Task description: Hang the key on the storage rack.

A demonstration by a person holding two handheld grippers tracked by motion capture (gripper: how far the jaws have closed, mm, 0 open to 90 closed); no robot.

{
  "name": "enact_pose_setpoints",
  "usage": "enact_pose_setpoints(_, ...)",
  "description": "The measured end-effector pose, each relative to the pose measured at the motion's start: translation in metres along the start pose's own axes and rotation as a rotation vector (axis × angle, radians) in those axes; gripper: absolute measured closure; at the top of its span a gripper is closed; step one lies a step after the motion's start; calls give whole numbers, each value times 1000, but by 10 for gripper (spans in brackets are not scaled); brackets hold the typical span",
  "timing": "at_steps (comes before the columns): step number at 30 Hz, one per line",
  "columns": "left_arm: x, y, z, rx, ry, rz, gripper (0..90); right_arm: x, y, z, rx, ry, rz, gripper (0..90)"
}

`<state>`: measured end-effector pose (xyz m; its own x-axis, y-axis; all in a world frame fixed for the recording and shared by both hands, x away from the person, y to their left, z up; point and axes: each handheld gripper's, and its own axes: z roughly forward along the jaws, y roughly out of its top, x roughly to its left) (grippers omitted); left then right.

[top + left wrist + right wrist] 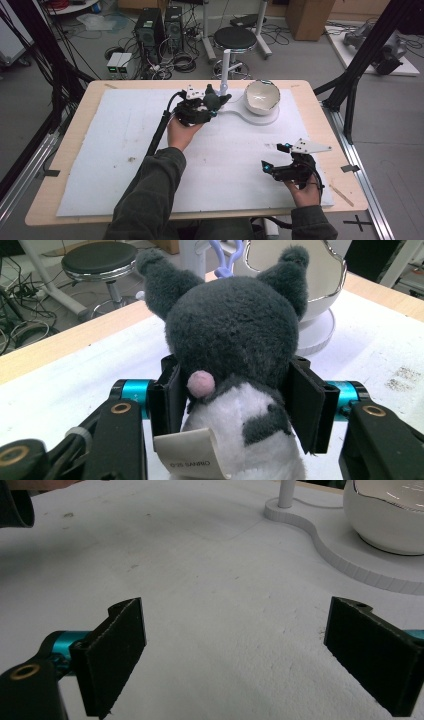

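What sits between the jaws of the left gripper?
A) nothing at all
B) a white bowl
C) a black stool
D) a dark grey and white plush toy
D: in the left gripper view the plush toy, seen from behind with its ears, pink tail and paper tag, sits between the two black jaws of the left gripper, while the white bowl stands farther back.

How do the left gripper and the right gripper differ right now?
The left gripper has a grey and white plush toy between its pads; the right gripper has nothing between its wide-open jaws. In the high view the left gripper sits far up the table beside the white bowl; the right gripper sits near the front edge. Both have black pads.
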<state>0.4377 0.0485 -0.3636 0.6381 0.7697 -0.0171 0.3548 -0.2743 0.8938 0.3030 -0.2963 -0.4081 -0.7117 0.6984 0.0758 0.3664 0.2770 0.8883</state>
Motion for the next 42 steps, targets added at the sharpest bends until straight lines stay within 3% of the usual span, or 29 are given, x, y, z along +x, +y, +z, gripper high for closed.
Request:
enact_pose_setpoints(19,-1,-1,1,10,2,2,441,0,0,0,0,-2,-2,88)
enact_pose_setpoints(27,0,-2,2,25,0,2,385,0,0,0,-3,-1,0,88)
enact_pose_setpoints(42,-2,0,-3,1,-14,3,341,0,-1,0,3,-3,1,88)
